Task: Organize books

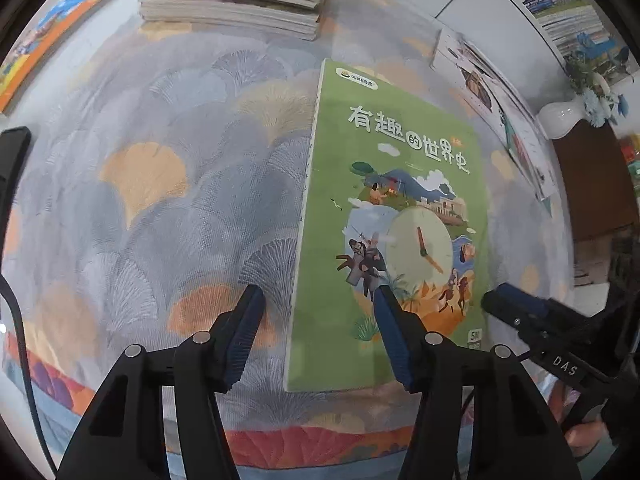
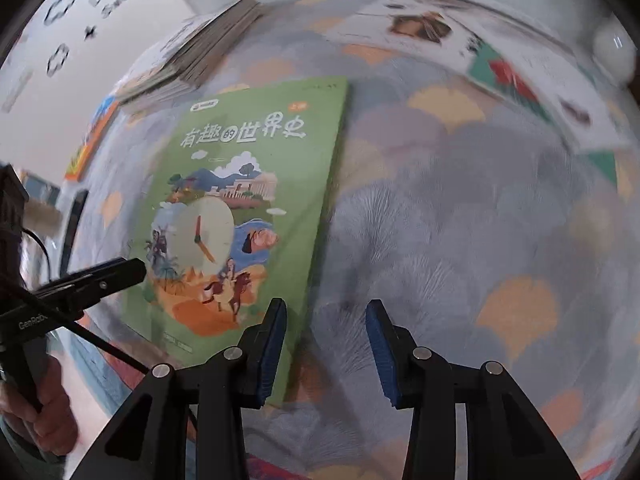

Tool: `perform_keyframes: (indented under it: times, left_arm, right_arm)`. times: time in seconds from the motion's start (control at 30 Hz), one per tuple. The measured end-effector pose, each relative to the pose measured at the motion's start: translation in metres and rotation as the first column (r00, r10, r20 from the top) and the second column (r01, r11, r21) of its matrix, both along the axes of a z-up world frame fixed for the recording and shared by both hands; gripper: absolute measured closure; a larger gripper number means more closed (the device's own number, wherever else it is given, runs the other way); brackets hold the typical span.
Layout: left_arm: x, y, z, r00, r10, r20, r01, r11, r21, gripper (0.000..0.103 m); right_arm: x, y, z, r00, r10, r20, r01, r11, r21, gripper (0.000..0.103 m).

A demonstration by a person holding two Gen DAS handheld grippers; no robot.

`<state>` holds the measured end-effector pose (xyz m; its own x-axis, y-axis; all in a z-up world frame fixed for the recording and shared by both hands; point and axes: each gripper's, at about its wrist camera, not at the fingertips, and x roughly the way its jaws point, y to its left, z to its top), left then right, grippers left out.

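Observation:
A green picture book (image 1: 396, 220) (image 2: 248, 208) with a clock on its cover lies flat on the patterned tablecloth (image 1: 160, 160). My left gripper (image 1: 318, 294) hovers open over the book's near left corner: one finger is over the cloth, the other over the cover, and the spine edge runs between them. My right gripper (image 2: 326, 305) stands open at the book's near right edge, its left finger above the cover. Each gripper also shows from the side in the other's view: the right gripper (image 1: 504, 300) and the left gripper (image 2: 128, 270). Neither holds anything.
A stack of books (image 1: 236, 0) (image 2: 200, 56) sits at the table's far side. An orange book (image 1: 36, 52) lies far left and an open white book (image 1: 492, 108) far right. A white vase (image 1: 560, 116) stands beyond it. A black flat object (image 1: 12, 156) lies at the left edge.

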<state>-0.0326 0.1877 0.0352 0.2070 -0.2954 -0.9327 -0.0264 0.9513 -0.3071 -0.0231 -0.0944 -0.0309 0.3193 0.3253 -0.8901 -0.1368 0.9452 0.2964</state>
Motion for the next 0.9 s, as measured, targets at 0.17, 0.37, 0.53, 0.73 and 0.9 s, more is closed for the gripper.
perform_keyframes:
  times: [0.17, 0.37, 0.53, 0.73, 0.9]
  left_arm:
    - [0.004, 0.005, -0.002, 0.999, -0.035, -0.014, 0.035, 0.998, -0.051, 0.049]
    - [0.002, 0.02, -0.005, 0.996, -0.075, -0.054, 0.062, 0.974, -0.218, 0.047]
    - [0.01, 0.028, -0.005, 0.993, -0.084, -0.082, 0.053, 0.943, -0.328, 0.047]
    - [0.022, 0.041, -0.007, 0.992, -0.073, -0.107, 0.014, 0.88, -0.475, 0.047]
    - [0.03, 0.033, -0.01, 0.986, -0.134, -0.103, 0.072, 0.883, -0.464, 0.047]
  right_arm:
    - [-0.001, 0.012, 0.005, 1.0, -0.009, 0.02, 0.009, 1.0, -0.016, 0.062]
    - [0.001, 0.035, 0.002, 0.999, -0.029, 0.028, 0.03, 1.0, -0.002, 0.062]
    - [0.002, 0.041, 0.002, 0.997, -0.079, 0.026, 0.079, 0.997, -0.001, 0.061]
    - [0.001, 0.036, 0.001, 0.991, -0.135, -0.002, 0.135, 0.99, 0.044, 0.061]
    - [-0.014, 0.032, 0.0, 0.988, -0.151, -0.025, 0.153, 0.984, 0.087, 0.061]
